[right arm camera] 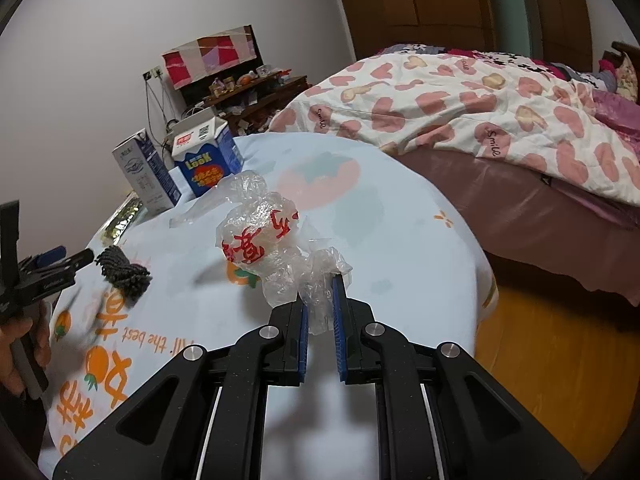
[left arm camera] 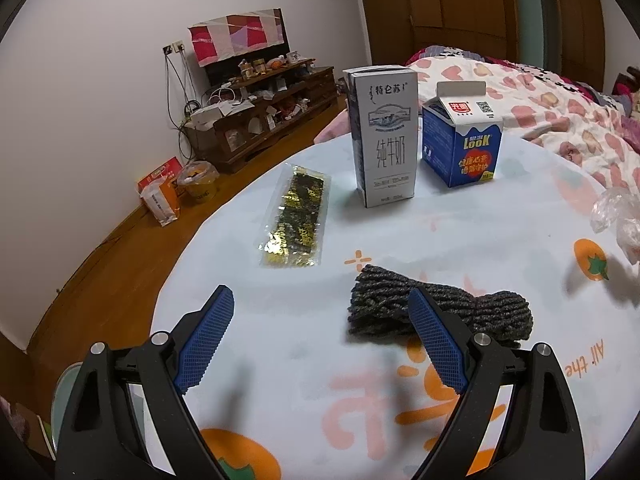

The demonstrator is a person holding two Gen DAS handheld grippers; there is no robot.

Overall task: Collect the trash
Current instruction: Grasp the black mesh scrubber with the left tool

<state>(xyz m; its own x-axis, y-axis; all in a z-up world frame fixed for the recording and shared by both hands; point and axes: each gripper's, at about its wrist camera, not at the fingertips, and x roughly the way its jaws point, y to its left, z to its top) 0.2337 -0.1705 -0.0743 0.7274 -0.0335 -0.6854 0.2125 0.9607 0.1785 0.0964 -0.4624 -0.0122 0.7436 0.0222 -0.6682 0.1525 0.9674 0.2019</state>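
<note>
The worktop [left arm camera: 400, 240] wears a pale cloth printed with oranges; a bed [right arm camera: 460, 104] lies just beyond it. Toward the far edge stand a tall carton [left arm camera: 384, 136] and a squat blue carton [left arm camera: 464, 140], close together, probably light and stiff enough to take by their flat sides. A flat wrapper [left arm camera: 294, 220] lies left of the tall carton; thin and slick, it is likely best pinched at an edge. A dark knitted bundle [left arm camera: 440, 312], soft, lies just ahead of the left hand-held gripper [left arm camera: 320, 336], touching or passing behind its right finger; the jaws are spread wide on nothing. The right hand-held gripper [right arm camera: 319, 300] is clamped on a tail of the crumpled clear bag [right arm camera: 260, 240], which is weightless, limp and slippery, and seems lifted off the cloth.
</note>
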